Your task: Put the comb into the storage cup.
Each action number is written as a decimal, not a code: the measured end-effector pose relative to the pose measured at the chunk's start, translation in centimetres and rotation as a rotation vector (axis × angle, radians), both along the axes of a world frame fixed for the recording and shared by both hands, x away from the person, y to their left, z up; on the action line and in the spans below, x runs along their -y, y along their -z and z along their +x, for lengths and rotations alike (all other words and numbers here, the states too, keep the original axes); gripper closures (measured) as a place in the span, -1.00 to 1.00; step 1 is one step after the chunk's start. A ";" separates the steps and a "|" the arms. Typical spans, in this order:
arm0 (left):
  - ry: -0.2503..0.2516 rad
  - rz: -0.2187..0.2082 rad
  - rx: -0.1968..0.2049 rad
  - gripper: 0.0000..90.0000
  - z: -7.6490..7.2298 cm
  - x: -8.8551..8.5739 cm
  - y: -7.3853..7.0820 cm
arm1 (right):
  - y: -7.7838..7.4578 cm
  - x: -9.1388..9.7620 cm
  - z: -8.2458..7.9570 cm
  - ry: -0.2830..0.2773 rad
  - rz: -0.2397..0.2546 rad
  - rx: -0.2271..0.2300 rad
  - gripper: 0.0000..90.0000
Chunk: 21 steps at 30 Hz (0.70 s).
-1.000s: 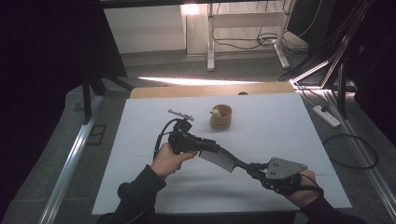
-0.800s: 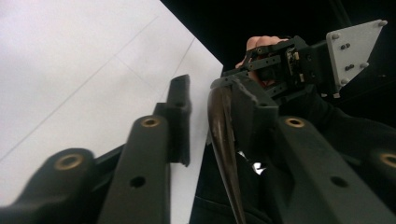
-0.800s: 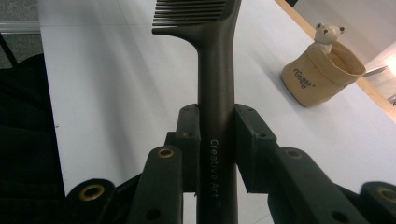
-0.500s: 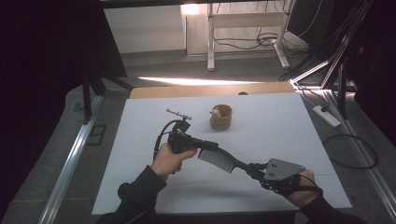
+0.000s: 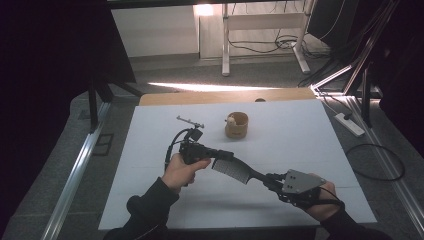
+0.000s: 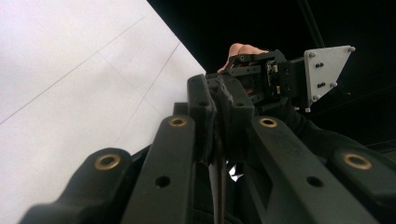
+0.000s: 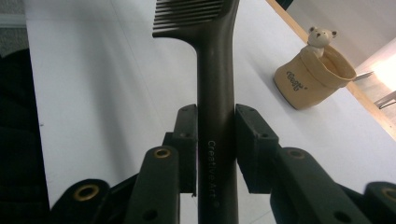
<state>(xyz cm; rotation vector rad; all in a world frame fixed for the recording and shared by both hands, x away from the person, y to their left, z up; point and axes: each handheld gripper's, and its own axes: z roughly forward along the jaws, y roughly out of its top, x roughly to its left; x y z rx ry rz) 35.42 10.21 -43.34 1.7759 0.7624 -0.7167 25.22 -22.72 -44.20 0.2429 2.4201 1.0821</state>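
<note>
The comb (image 5: 235, 170) hangs above the white table (image 5: 310, 145), bridged between the two claws. The right claw (image 7: 215, 135) is clamped on the comb's handle, its jaws pressing either side of the dark stem while the teeth point away from it. The left claw (image 6: 218, 100) has just been closing and now stands pinched together on the toothed end; in the left gripper view a thin dark edge runs between its pads, most likely the comb's far end. The yellow cup (image 5: 236, 125) with a small bear figure stands well apart toward the far side of the table, and a small metal clip (image 5: 190, 121) lies near it.

The step in hand looks like a handover from right to left. To do it well, the left claw should hold firm on the comb before the right lets go, since a grip on thin teeth can slip or twist. The right jaws should part slowly and draw back straight along the handle, so the comb does not tilt or drop. Both hands are best kept level and quiet during release.
</note>
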 end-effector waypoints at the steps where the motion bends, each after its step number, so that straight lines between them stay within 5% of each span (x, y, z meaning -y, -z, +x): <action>1: -0.006 -0.001 0.000 0.86 0.0 0.0 0.0 | 0.0 0.0 0.0 0.003 0.006 -0.003 0.49; 10: -0.022 0.009 0.025 0.86 0.1 -0.4 -0.2 | 0.1 -0.1 0.5 0.053 0.014 -0.058 0.07; 21: -0.063 0.013 0.055 0.85 0.2 -1.4 -0.6 | 0.4 0.3 1.8 0.136 0.035 -0.203 -0.38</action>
